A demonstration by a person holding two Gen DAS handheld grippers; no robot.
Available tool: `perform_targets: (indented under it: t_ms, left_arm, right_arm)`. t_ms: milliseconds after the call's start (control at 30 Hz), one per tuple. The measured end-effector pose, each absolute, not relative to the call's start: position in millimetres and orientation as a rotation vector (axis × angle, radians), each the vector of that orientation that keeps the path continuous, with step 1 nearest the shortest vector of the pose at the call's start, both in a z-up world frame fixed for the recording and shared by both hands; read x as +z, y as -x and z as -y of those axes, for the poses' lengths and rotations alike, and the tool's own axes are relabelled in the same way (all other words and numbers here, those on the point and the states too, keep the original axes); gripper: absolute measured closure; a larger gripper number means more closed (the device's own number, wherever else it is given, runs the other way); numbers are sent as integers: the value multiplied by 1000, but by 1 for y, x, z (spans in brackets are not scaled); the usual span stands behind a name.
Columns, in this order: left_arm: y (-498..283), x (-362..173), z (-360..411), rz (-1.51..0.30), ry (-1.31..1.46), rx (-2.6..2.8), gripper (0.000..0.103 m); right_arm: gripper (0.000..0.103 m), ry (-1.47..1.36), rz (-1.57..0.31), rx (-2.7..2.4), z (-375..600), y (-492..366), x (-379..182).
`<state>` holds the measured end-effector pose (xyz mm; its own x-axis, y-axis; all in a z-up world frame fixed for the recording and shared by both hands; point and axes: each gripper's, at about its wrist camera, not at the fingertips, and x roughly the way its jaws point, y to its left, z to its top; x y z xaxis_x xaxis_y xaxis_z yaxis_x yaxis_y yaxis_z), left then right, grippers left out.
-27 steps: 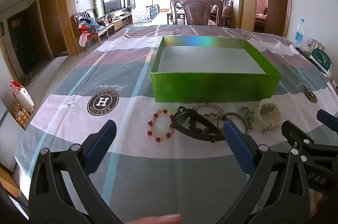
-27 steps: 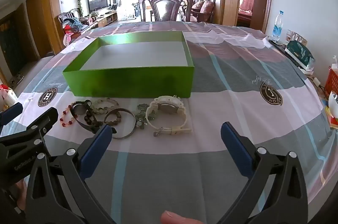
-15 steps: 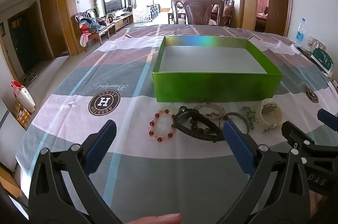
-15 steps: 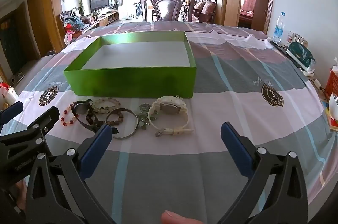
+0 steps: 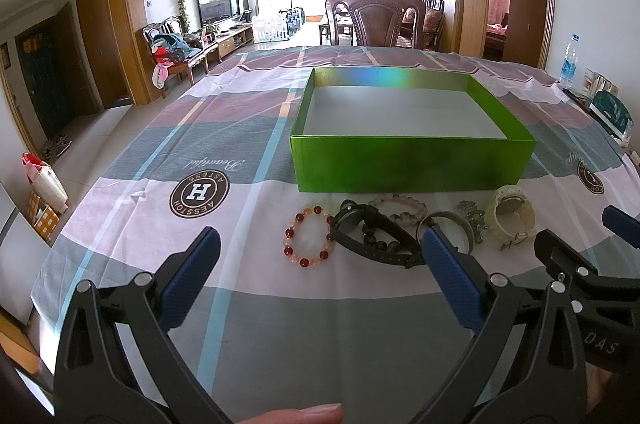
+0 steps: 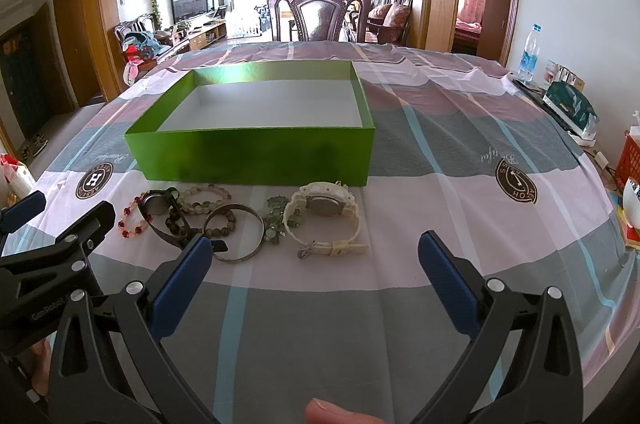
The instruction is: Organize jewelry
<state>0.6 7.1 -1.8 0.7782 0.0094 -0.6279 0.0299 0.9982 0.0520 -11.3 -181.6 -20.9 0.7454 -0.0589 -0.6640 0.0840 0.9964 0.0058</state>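
Tools: two; the left tool (image 5: 320, 256) and the right tool (image 6: 308, 256) both hang above the worktop (image 6: 460, 152) with jaws spread wide and nothing between the blue pads.
Boxes: one green box (image 6: 256, 152), open-topped, standing on the worktop just beyond the jewelry.
Box contents: only its pale floor shows; the strip of floor behind the near wall is hidden.
Watches: two; a black watch (image 5: 356, 220) toward the left of the row and a cream watch (image 6: 324, 210) at its right end.
Bead bracelets: three; a red-and-orange bracelet (image 5: 306, 242) at the far left, a pale bead bracelet (image 5: 396, 204) nearest the box, and a dark bead bracelet (image 6: 224, 222).
Bangles: one metal bangle (image 6: 236, 232), with the dark beads lying partly inside its ring.
Green piece: one small green ornament (image 6: 276, 220) between the bangle and the cream watch; its form is hard to make out.
Jewelry position: all seven pieces lie in a row on the worktop in front of the box, none inside it; several touch or overlap.
Hidden: in the left wrist view the left tool's right pad covers part of the bangle; in the right wrist view the right tool's left pad covers the black watch's strap end.
Cloth: one striped tablecloth (image 5: 240, 144) with round logos covers the worktop.
Cut off: a fingertip (image 5: 300, 414) shows at the lower edge of each view.
Far edge: one water bottle (image 6: 528, 52).
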Motion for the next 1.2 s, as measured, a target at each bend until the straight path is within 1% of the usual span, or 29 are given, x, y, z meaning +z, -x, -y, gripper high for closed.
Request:
perform_targets:
  t_ms: [633,1200]
  left_arm:
    - [-1,-3,-17,-679,-54,-6,3]
    - [-2,-3,-8,-682,-61,-5,3]
  right_arm:
    - [3,-33,-724,-76,178,12,-20]
    - [3,-41,-735,-75,182,13,-22]
